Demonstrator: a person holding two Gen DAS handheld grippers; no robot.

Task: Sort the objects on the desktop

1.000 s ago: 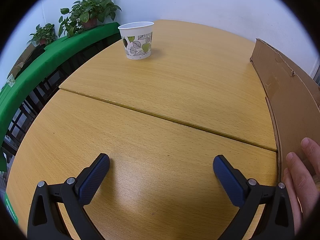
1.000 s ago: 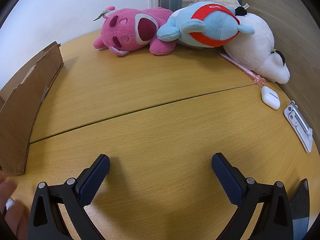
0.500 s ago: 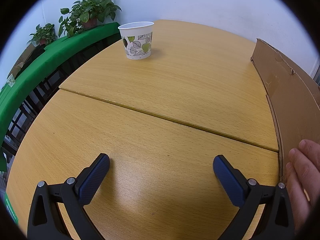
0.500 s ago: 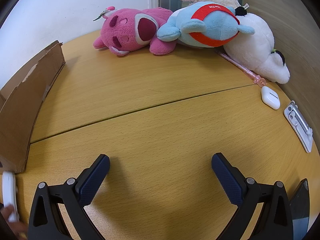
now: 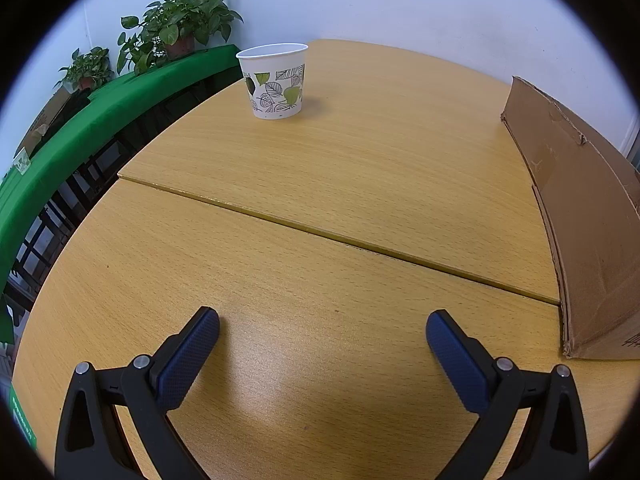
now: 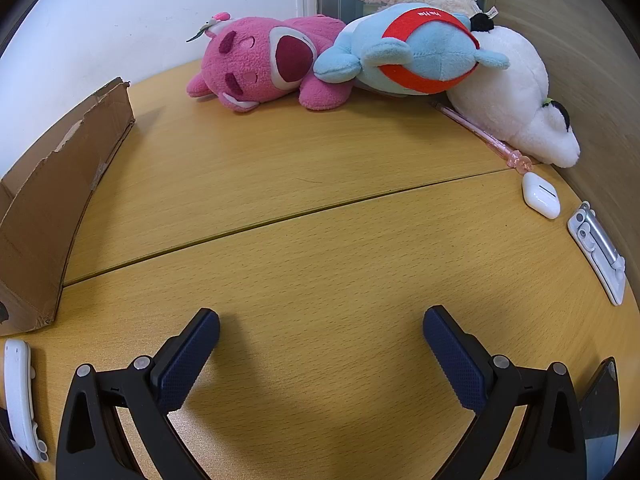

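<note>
Left gripper (image 5: 322, 330): jaws wide, holding nothing, low over bare counter (image 5: 320, 184).
Right gripper (image 6: 321, 326): jaws wide, empty, same low hover.
Just changed: the bare hand seen at 4 o'clock in the left view half a second ago is gone; a white remote (image 6: 19, 396) now lies flat at 8 o'clock in the right view, just in front of the cardboard box (image 6: 56, 208).
Meaning: likely a fresh item set down for sorting; nothing is gripped yet.
Mid right: earbud case (image 6: 541, 195) and white clip (image 6: 598, 250) at 2 to 3 o'clock.
Far right: pink pen (image 6: 482, 134) beside three plush toys (image 6: 360, 60) at 12 o'clock.
Far left: paper cup (image 5: 275, 80), upright, 12 o'clock.
</note>
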